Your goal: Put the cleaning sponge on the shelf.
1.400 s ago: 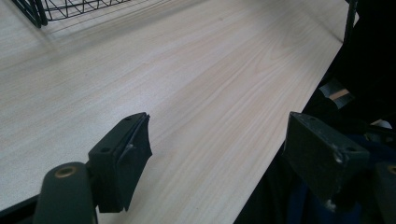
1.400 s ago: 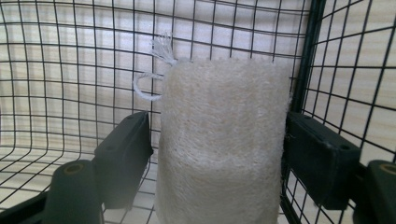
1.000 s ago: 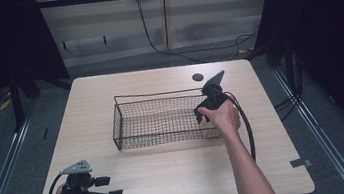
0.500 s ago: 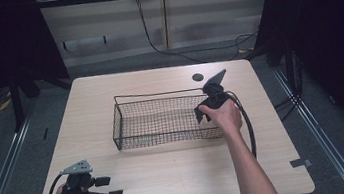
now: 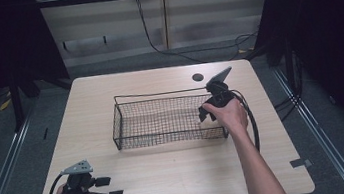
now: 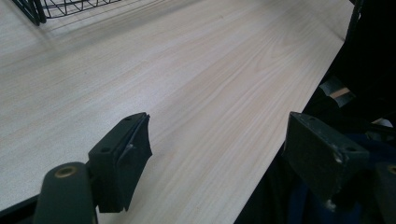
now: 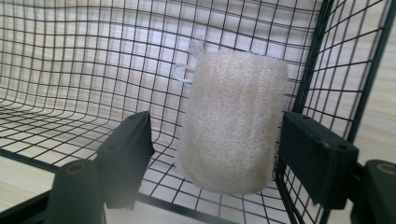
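Note:
A pale, cylindrical loofah sponge (image 7: 233,126) with a white string loop lies in the right end of the black wire basket (image 5: 159,94), close to its end wall (image 7: 345,70). My right gripper (image 7: 215,144) is open and dips into the basket (image 7: 70,70), one jaw on each side of the sponge, with a gap on the left side. In the high view this right gripper (image 5: 206,115) hangs over the basket's right end. My left gripper (image 5: 110,188) is open and holds nothing, low over the table's front left corner. Its jaws (image 6: 219,140) straddle the table's front edge.
The light wooden table (image 5: 168,163) has a round dark hole (image 5: 197,77) at the back right and a piece of tape (image 5: 300,163) near the front right edge. A corner of the basket (image 6: 46,7) lies ahead of the left gripper. The right gripper's cable (image 5: 253,121) loops beside the forearm.

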Tool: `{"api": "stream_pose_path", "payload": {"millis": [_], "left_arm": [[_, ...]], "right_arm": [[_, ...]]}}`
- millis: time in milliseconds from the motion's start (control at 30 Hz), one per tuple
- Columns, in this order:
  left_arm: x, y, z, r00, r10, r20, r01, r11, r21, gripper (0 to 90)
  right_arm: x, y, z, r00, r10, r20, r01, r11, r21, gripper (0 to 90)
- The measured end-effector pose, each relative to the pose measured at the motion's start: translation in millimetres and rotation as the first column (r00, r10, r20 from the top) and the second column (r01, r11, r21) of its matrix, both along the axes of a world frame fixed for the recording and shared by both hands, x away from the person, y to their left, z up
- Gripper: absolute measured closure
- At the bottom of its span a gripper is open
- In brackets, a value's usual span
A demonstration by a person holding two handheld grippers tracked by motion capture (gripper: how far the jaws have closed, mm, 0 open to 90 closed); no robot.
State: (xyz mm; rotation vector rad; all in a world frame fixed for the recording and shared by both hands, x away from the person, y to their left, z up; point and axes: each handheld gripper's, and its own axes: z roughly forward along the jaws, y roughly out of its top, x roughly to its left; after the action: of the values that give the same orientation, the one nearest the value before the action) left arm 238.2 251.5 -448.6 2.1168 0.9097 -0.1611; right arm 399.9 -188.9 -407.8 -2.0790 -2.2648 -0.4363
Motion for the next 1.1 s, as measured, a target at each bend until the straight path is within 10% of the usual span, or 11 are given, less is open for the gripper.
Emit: {"api": "stream_pose_path", "payload": {"millis": [467,1100], "left_arm": [[0.3,0.0,-0.5,1.0000,-0.003,0.000,0.003,1.0000,0.008,22.5],[0.4,-0.7,-1.3,1.0000,-0.004,-0.007,0.004,1.0000,0.005,22.5]], "right_arm": [[-17.7,3.3,15.3,0.9941,0.095,0.051,-0.098,0.994,0.048,28.9],[-48.8,7.5,27.3,0.9684,0.218,0.121,-0.235,0.960,0.150,31.8]]}}
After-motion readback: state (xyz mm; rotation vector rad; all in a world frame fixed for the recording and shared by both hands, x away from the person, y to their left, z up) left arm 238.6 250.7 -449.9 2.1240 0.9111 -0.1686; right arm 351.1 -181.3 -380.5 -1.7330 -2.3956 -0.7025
